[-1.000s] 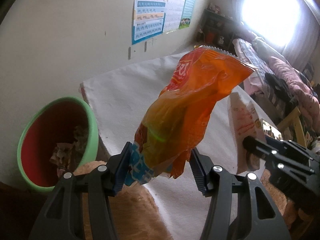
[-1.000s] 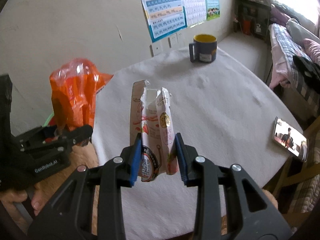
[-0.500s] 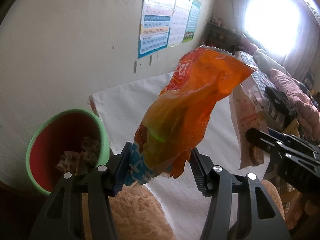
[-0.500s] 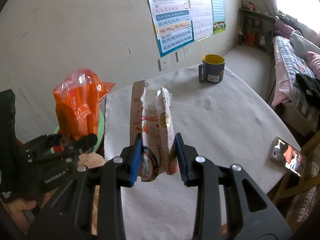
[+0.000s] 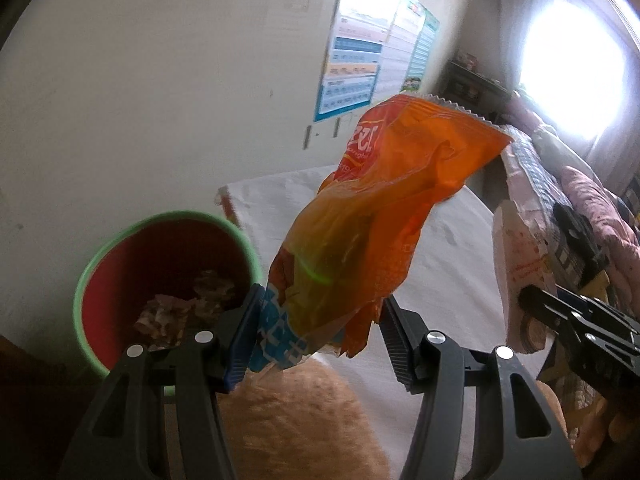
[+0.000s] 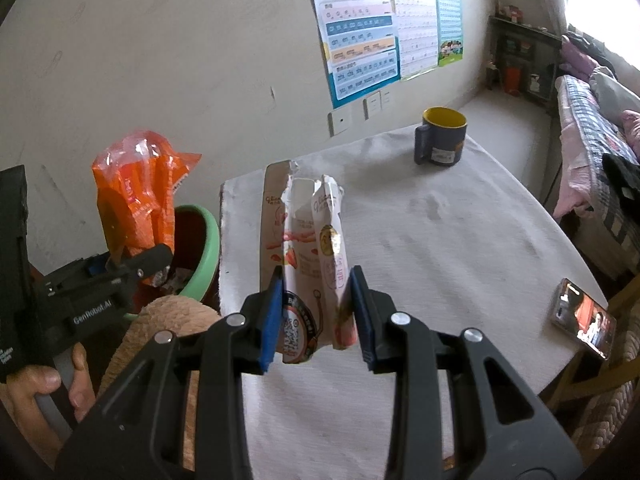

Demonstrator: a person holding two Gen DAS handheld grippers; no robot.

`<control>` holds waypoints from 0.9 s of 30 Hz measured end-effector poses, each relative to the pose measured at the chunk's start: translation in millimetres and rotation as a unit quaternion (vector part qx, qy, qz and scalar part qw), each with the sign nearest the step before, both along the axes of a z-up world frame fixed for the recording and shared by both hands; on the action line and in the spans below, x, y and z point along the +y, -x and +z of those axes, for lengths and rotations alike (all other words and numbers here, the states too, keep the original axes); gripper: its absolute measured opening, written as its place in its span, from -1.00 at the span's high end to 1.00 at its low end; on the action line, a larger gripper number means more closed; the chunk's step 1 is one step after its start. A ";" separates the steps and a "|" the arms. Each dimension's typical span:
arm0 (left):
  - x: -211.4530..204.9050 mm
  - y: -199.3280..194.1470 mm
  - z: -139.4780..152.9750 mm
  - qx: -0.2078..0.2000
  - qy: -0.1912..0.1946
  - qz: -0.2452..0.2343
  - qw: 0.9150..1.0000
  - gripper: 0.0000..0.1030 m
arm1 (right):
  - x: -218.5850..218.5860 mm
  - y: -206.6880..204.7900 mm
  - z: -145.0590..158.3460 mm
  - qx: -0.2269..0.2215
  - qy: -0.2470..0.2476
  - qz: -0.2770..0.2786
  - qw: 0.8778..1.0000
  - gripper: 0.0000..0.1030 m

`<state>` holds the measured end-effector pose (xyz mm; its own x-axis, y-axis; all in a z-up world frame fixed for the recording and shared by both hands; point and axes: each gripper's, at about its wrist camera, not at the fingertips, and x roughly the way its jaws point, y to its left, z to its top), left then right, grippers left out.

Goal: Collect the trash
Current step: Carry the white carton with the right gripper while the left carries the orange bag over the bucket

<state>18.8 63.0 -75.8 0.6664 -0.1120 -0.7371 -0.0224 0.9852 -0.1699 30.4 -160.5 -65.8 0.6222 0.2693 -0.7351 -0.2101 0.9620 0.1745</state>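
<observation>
Desk [image 6: 440, 240] and room beyond

A dark mug [image 6: 441, 137] with yellow inside stands at the far end; a lit phone [image 6: 584, 318] lies near the right edge; posters [image 6: 364, 32] hang on the wall.

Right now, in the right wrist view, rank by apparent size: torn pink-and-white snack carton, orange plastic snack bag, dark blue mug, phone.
1. Torn pink-and-white snack carton, though nearest the camera
2. Orange plastic snack bag
3. Dark blue mug and phone: too alike to rank

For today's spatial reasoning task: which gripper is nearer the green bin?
Left. The left gripper, holding the orange bag, is right beside the green bin. The right gripper, holding the torn carton, is farther off, over the table.
</observation>
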 end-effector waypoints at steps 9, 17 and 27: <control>39.1 5.4 -3.1 0.001 0.006 0.045 0.999 -0.05 | 31.7 -4.3 -7.5 0.014 0.009 0.029 0.999 0.38; 69.6 12.6 -8.4 0.005 0.008 0.080 0.997 -0.05 | 65.1 -10.4 -13.1 0.023 0.019 0.063 0.998 0.38; 108.5 16.8 -29.8 0.032 0.005 0.119 0.992 -0.05 | 109.1 -17.5 -16.6 0.027 0.027 0.109 0.993 0.38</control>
